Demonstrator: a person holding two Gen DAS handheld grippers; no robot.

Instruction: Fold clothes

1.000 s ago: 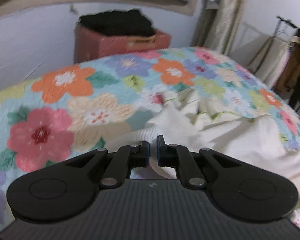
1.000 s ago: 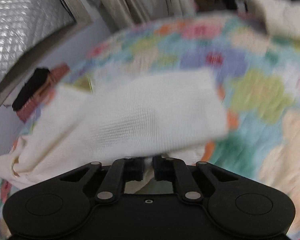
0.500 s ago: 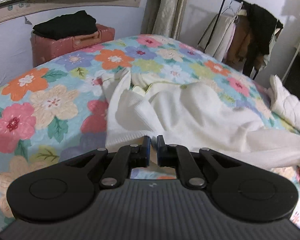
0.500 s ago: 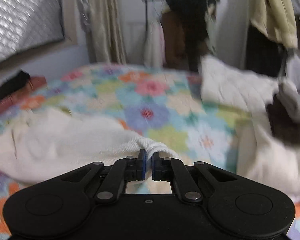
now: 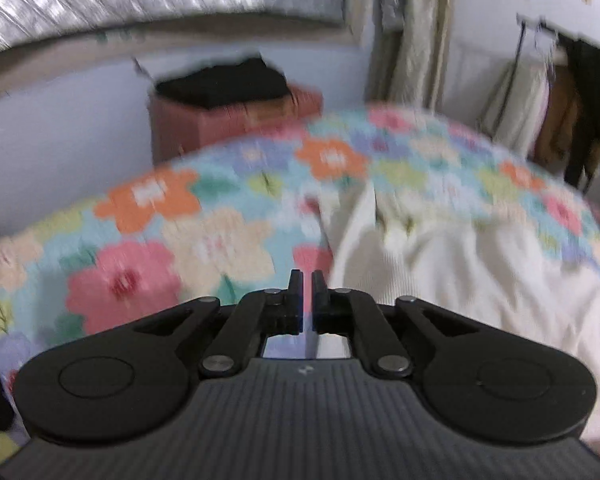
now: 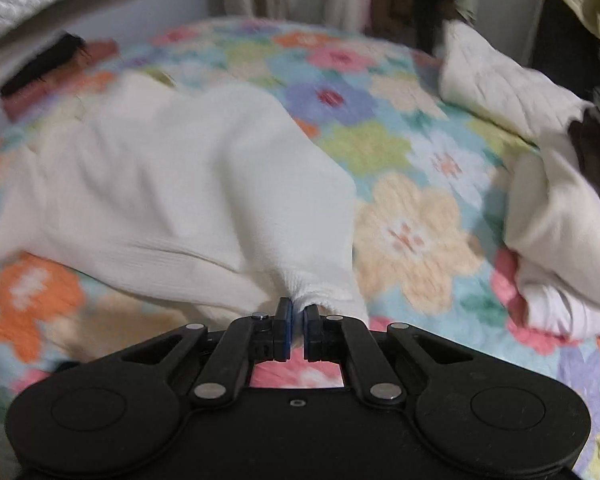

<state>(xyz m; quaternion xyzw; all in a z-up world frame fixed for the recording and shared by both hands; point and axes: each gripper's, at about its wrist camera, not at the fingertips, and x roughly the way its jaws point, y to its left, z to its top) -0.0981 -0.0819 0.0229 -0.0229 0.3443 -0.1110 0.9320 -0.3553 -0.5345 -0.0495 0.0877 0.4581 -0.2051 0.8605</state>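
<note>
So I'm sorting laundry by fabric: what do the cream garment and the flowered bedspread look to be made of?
The cream garment, pinched in the right claw, looks like a soft, matte rib knit, probably cotton or wool blend: fine ribs run along its hem. The flowered bedspread seems a matte printed woven cloth, perhaps quilted cotton; blur leaves that open.

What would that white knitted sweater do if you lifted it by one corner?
The white sweater would probably droop: it already sags in soft folds from the right gripper pinching its hem. Its ribbed knit looks thick, so likely grippy, hardly fragile.
</note>
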